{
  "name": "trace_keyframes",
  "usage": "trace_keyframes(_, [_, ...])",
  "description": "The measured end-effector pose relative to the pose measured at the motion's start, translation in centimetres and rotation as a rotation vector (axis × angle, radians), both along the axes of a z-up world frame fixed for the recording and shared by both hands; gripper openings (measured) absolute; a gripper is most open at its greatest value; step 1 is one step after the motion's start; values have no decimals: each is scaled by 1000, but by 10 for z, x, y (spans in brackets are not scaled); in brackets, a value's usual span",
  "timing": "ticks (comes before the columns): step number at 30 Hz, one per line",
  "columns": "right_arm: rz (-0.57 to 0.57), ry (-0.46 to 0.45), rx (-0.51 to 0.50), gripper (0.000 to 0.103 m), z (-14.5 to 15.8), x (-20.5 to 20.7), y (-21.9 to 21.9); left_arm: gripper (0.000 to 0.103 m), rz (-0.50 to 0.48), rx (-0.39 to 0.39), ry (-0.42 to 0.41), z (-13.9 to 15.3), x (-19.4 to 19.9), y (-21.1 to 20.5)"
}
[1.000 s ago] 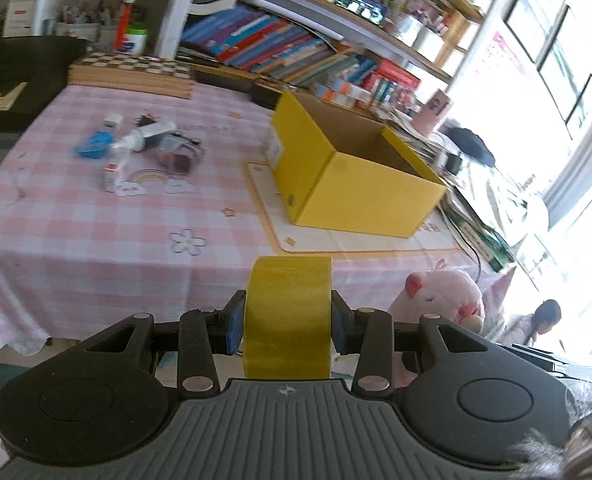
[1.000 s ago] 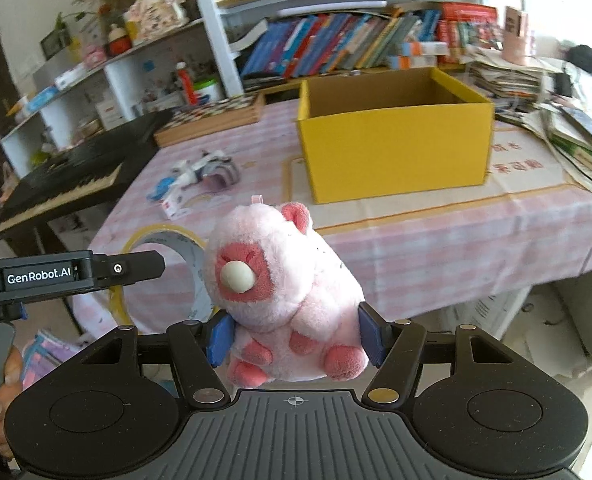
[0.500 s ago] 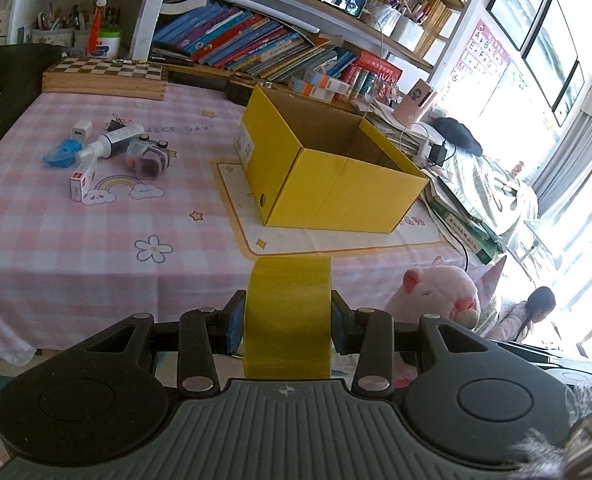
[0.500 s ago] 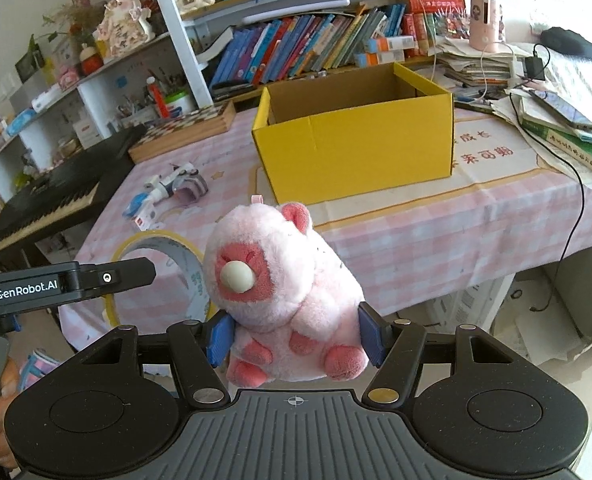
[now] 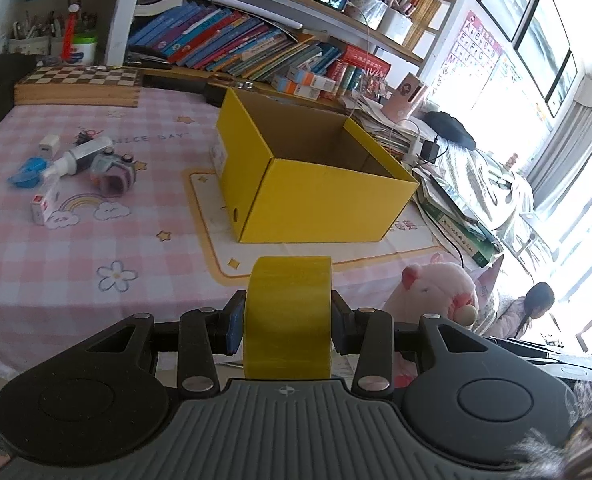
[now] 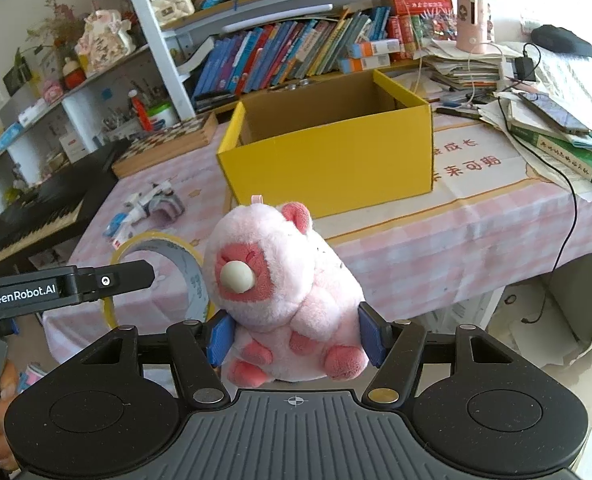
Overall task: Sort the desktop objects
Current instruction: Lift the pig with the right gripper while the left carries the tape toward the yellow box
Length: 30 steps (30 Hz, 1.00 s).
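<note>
In the left wrist view the left gripper (image 5: 287,322) pinches a yellow tape roll (image 5: 288,312) over the near edge of the pink checked table (image 5: 56,280), with bare cloth between it and the open yellow box (image 5: 320,196) and small clutter (image 5: 76,168) well apart to the far left. In the right wrist view the right gripper (image 6: 294,338) squeezes a pink plush toy (image 6: 284,292) short of the table edge, the box beyond, the tape roll just beside it on the left.
</note>
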State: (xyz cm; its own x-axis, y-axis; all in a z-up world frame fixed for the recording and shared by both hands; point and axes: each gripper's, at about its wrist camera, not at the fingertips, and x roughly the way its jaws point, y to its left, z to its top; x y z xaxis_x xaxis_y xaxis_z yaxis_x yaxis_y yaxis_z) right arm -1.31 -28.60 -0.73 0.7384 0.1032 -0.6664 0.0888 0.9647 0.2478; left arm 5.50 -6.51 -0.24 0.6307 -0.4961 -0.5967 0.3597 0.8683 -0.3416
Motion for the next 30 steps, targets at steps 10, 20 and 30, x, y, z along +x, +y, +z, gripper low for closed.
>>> trace_keyframes(10, [-18,10,5,64,0,21,-27,38,-30,9,0,1,21,-30])
trace_keyframes(20, [-19,-11,5,64,8,45,-59,38,-67,22,-52,14,39,-65])
trace_keyframes(30, [53,-112,1,64,38,77,-83,38,-62,19,-163,47,57,-95])
